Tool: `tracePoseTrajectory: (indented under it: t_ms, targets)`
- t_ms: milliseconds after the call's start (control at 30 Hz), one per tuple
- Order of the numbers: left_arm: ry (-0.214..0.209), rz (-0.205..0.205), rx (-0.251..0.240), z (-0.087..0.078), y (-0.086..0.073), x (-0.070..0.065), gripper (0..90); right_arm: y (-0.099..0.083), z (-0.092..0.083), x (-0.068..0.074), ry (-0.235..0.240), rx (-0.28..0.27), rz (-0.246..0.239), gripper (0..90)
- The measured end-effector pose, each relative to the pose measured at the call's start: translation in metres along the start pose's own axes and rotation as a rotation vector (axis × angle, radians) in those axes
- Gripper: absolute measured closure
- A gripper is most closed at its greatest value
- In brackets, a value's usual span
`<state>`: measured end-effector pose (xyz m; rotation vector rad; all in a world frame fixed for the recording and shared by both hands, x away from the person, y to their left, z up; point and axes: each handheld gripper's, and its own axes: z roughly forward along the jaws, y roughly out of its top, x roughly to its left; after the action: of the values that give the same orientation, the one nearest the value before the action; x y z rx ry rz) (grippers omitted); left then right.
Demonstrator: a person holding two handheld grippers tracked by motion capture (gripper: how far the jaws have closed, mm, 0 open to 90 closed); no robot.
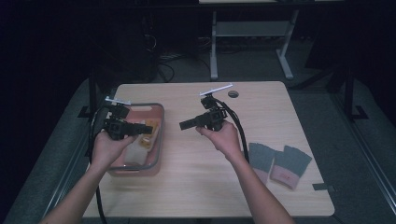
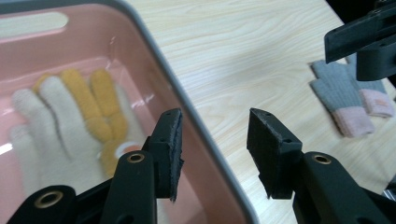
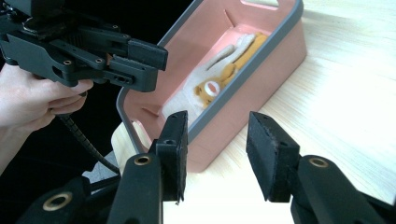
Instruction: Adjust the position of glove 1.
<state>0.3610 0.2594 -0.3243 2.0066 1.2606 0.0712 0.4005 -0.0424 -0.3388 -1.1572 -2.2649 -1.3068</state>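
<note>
Two hand-held tools hang above a wooden surface (image 1: 196,186) with sorting half done: one pair of gloves, cream and mustard-yellow (image 2: 70,116), lies flat inside the pink bin (image 1: 156,140) at the left, while a second pair, grey with pink cuffs (image 1: 278,163), waits on the bare wood at the right edge. The left tool (image 1: 147,127) hovers over the bin, its jaws spread and holding nothing; the right tool (image 1: 184,124) is held over the middle of the surface, jaws likewise parted and empty, pointing left toward the bin. The grey gloves lie side by side, fingers pointing away from the person and slightly left, cuffs nearest the front edge; they sit to the right of and behind the right hand (image 1: 224,137), which is clearly the closer of the two and would have to swing back and turn to reach them. In the high view the left tool covers much of the bin's contents, and dim light blurs the gloves' detail.
</note>
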Motion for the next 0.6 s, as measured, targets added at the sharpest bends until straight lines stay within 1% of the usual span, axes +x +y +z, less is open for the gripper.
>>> tracePoseTrajectory:
  t_ms: [67,100,200,300,500,600]
  targets:
    - [-0.023,-0.004,-0.012,0.001,0.002,-0.004,55.3,-0.001,-0.007,0.0,-0.021,0.002,-0.006,58.3]
    - [-0.031,-0.004,-0.014,0.002,0.003,-0.006,55.3,-0.002,-0.009,-0.001,-0.022,-0.001,-0.01,58.4]
    - [-0.041,0.012,-0.007,0.007,0.006,-0.013,55.2,-0.004,-0.022,-0.001,-0.028,-0.019,-0.011,58.3]
    - [-0.05,0.024,-0.007,0.011,0.009,-0.02,55.1,-0.007,-0.034,-0.004,-0.045,-0.029,-0.01,58.4]
    - [-0.066,0.052,0.0,0.02,0.015,-0.034,54.4,-0.014,-0.051,-0.011,-0.061,-0.047,0.001,58.2]
    - [-0.079,0.068,0.007,0.024,0.017,-0.041,53.5,-0.02,-0.059,-0.015,-0.073,-0.05,0.015,58.2]
